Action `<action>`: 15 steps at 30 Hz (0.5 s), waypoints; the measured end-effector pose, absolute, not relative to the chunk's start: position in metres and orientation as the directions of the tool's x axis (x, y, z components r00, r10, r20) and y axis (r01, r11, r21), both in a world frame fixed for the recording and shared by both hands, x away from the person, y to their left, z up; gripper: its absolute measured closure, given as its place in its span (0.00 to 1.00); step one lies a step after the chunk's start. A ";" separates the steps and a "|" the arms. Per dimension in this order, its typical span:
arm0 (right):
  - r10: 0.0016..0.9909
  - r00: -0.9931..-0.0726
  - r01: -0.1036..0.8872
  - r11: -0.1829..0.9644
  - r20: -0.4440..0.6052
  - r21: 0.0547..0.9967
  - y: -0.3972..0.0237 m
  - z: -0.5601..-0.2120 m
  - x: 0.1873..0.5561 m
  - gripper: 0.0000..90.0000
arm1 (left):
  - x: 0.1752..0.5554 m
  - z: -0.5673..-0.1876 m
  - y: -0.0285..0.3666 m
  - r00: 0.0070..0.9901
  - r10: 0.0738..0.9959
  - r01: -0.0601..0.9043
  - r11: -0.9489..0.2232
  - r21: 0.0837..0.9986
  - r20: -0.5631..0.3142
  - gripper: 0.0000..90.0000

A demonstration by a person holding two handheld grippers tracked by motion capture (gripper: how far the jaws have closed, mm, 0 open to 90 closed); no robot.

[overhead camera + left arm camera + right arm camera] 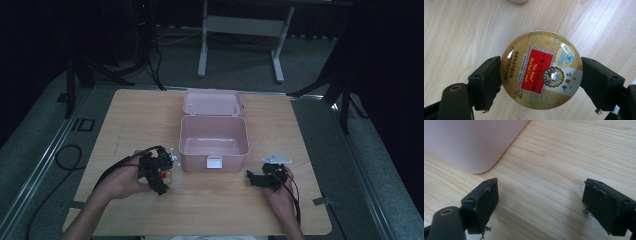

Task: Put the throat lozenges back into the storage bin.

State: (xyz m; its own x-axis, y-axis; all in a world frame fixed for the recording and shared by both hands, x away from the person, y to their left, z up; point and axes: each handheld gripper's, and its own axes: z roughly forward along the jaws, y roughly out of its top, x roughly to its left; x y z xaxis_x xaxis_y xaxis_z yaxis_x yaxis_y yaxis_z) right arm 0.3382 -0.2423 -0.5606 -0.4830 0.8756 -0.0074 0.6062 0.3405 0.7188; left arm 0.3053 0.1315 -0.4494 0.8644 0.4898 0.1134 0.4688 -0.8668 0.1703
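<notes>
A round gold tin [541, 68] with a red label sits flat between the two black jaws of my left gripper [541, 75], whose pads press on its rim from both sides. From above, that left gripper [161, 176] hangs just over the table, left of the pink box, with the tin [165, 175] showing as a red and gold spot. The pink box [214, 145] stands open mid-table, its lid [212, 102] laid back behind it. My right gripper [256, 180] rests near the box's front right corner. Its jaws stand wide apart around bare wood [540, 200].
The wooden table [150, 115] reaches well left and right of the box. A rounded corner of the pink box [474, 142] lies close ahead of the right gripper. Cables [65, 160] trail off the table's left side. Desk legs [202, 45] stand on the floor behind.
</notes>
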 end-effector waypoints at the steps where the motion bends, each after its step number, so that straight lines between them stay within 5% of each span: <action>1: 0.876 -0.483 0.606 0.341 -0.007 0.719 -0.242 -0.561 0.338 0.15 | 0.306 -0.448 0.132 0.865 0.489 0.468 -0.867 0.173 0.110 0.23; 15: 0.876 -0.483 0.606 0.340 -0.007 0.719 -0.242 -0.561 0.338 0.15 | 0.311 -0.433 0.130 0.867 0.490 0.473 -0.866 0.164 0.089 0.23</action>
State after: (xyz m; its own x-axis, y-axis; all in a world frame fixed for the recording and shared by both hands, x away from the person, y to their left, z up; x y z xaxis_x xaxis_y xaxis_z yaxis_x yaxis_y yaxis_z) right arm 0.3382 -0.2423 -0.5606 -0.4831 0.8755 -0.0072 0.6063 0.3405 0.7187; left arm 0.3105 0.1302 -0.4329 0.8671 0.4901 0.0894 0.4726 -0.8659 0.1639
